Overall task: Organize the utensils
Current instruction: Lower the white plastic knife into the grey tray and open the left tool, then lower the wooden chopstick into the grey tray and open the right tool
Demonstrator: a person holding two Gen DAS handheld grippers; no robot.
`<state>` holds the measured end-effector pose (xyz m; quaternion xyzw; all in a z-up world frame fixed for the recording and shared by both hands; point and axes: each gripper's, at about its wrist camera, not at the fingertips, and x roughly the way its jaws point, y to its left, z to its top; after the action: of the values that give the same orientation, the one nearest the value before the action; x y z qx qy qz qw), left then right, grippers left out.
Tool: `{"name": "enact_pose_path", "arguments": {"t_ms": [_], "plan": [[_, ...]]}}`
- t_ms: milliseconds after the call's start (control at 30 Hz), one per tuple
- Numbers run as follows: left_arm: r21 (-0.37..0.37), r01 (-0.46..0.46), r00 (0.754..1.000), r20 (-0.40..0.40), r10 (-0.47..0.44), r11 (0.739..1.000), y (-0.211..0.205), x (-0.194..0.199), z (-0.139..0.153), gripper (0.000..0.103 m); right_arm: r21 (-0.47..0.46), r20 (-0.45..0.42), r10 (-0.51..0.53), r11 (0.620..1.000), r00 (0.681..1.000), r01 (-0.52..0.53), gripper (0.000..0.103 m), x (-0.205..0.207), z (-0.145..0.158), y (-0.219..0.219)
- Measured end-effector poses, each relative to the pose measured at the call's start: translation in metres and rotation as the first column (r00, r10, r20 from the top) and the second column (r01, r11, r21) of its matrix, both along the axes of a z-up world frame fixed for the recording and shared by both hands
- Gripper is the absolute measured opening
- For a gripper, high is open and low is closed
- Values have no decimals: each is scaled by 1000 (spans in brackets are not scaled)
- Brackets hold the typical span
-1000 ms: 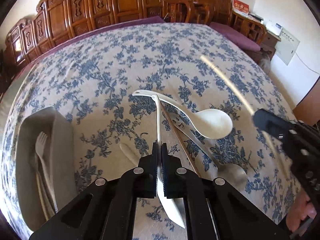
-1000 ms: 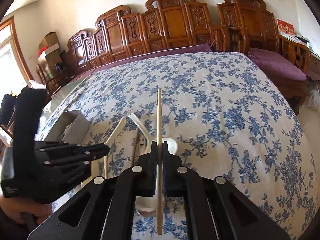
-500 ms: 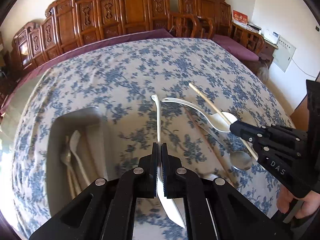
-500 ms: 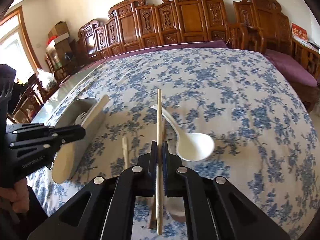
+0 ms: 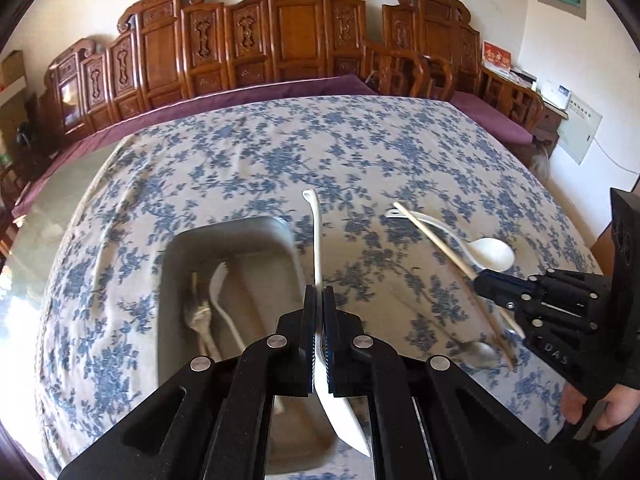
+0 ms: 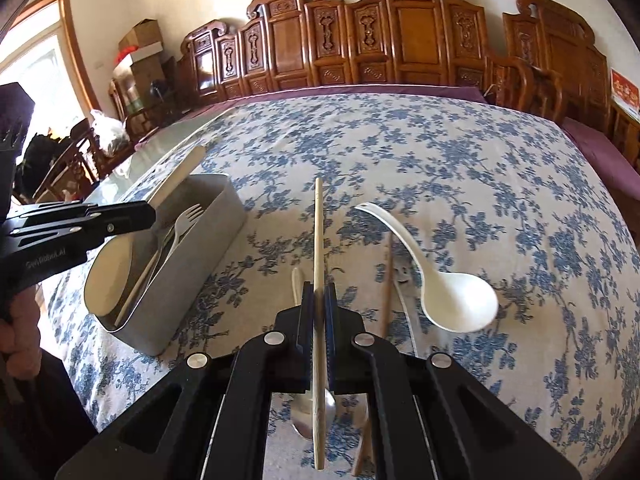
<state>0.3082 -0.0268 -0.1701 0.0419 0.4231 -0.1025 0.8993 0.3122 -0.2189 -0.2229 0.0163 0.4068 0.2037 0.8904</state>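
Since a second ago, both hands are travelling leftward across the tabletop [image 5: 280,152]: the grey tray [image 5: 176,248], then at the left edge of the left wrist view, is now sitting directly beneath the left tool [image 5: 319,300]. That tool is clamping a white spoon [image 5: 318,240] by its handle, bowl toward the camera and handle pointing to the far side, so its long axis is running along the tray's length, over the right wall. The tray is already holding forks [image 6: 182,220]. The right tool [image 6: 319,300] is gripping a pale chopstick [image 6: 318,232], also pointing far, with the tray lying well to its left. Left is nearer, so its spoon probably goes in first. On the cloth, another white spoon [image 6: 448,296], a dark chopstick [image 6: 386,280] and a metal spoon [image 5: 476,350] are waiting.
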Motion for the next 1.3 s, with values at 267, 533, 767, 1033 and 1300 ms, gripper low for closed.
{"name": "enact_pose_path", "arguments": {"t_ms": [267, 533, 767, 1033, 1300], "plan": [[-16, -56, 998, -8, 56, 998, 32, 6, -14, 3, -22, -16, 20, 1000, 1000, -20, 6, 1, -7, 11], [-16, -52, 995, -88, 50, 999, 38, 12, -42, 3, -37, -19, 31, 999, 999, -32, 6, -1, -12, 18], [-24, -46, 991, -123, 43, 999, 34, 14, -52, 3, -37, -21, 25, 999, 999, -26, 6, -3, -12, 16], [-12, -54, 995, -81, 53, 998, 41, 11, -36, 11, -51, -5, 25, 998, 1000, -25, 6, -11, -2, 22], [-14, -67, 998, 6, 67, 998, 54, 6, -9, 41, -53, 31, 68, 996, 997, -66, 6, -17, 25, 47]]}}
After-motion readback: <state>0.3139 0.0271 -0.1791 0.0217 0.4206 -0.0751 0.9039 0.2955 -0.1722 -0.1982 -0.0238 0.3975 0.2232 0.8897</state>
